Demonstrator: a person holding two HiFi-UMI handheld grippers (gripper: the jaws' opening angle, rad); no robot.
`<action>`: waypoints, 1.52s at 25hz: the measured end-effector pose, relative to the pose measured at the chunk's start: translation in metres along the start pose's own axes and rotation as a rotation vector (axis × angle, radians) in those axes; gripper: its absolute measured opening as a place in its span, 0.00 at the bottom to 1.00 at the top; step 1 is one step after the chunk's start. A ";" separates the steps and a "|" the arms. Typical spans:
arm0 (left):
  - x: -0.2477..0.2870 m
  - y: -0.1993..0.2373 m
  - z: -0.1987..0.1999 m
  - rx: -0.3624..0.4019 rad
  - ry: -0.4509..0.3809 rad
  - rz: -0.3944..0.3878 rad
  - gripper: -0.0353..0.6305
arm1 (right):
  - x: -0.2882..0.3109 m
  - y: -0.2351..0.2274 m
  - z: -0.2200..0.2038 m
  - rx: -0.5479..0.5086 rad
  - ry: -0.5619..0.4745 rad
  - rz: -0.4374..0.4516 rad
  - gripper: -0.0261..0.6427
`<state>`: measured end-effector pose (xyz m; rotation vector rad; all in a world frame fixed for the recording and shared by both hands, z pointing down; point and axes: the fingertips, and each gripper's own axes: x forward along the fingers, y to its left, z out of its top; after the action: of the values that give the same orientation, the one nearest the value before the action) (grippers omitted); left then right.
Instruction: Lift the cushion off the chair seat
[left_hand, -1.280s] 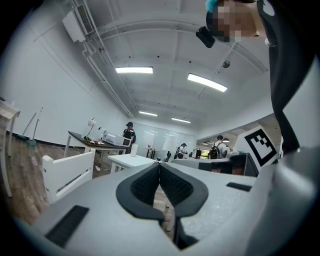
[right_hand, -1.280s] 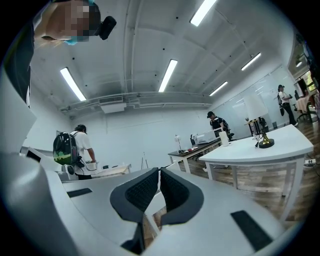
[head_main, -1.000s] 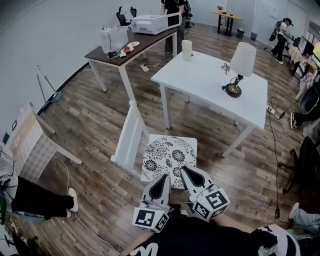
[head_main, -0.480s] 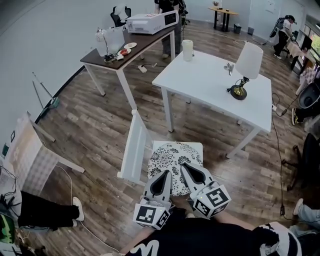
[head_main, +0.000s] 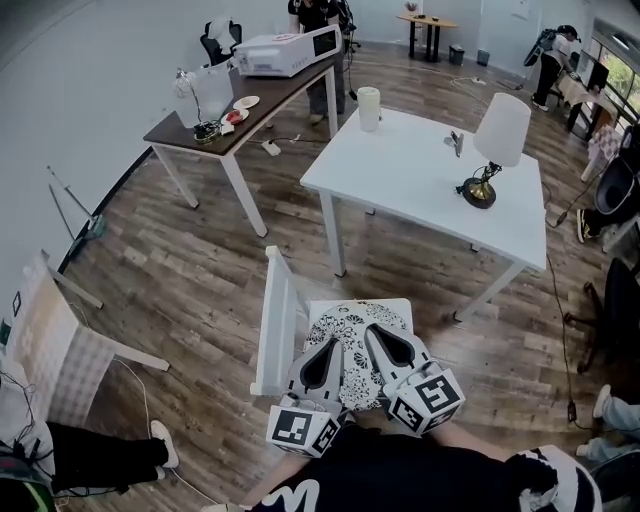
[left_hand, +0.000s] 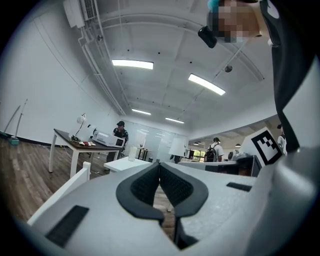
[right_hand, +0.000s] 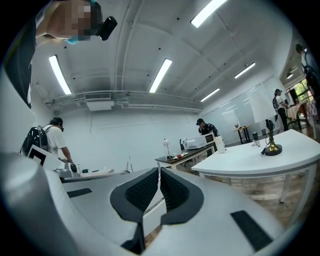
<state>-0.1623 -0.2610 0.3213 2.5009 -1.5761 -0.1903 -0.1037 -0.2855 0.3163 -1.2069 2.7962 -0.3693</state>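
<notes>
Wooden floor (head_main: 180, 270); cushion (head_main: 345, 322) nearer than before, under left gripper (head_main: 330, 346) and right gripper (head_main: 379, 333), fingers together, empty.

Bright, even light falls from the ceiling strip lights (right_hand: 160, 75), and shadows are soft. Fisheye bends the edges, and the corners go black.

a white chair (head_main: 273, 322) on the wood floor (head_main: 190, 270) bears a patterned cushion (head_main: 345, 328).
</notes>
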 end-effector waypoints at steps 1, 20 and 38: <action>0.002 0.005 0.001 0.000 0.005 -0.010 0.06 | 0.004 -0.001 0.000 0.002 -0.002 -0.012 0.08; 0.008 0.034 -0.025 0.029 0.091 -0.083 0.06 | 0.020 -0.010 -0.056 -0.035 0.119 -0.096 0.08; 0.013 0.049 -0.082 -0.016 0.189 -0.024 0.06 | 0.035 -0.041 -0.153 -0.019 0.315 -0.073 0.09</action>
<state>-0.1827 -0.2868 0.4115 2.4446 -1.4653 0.0298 -0.1233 -0.3089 0.4752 -1.3664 3.0261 -0.5871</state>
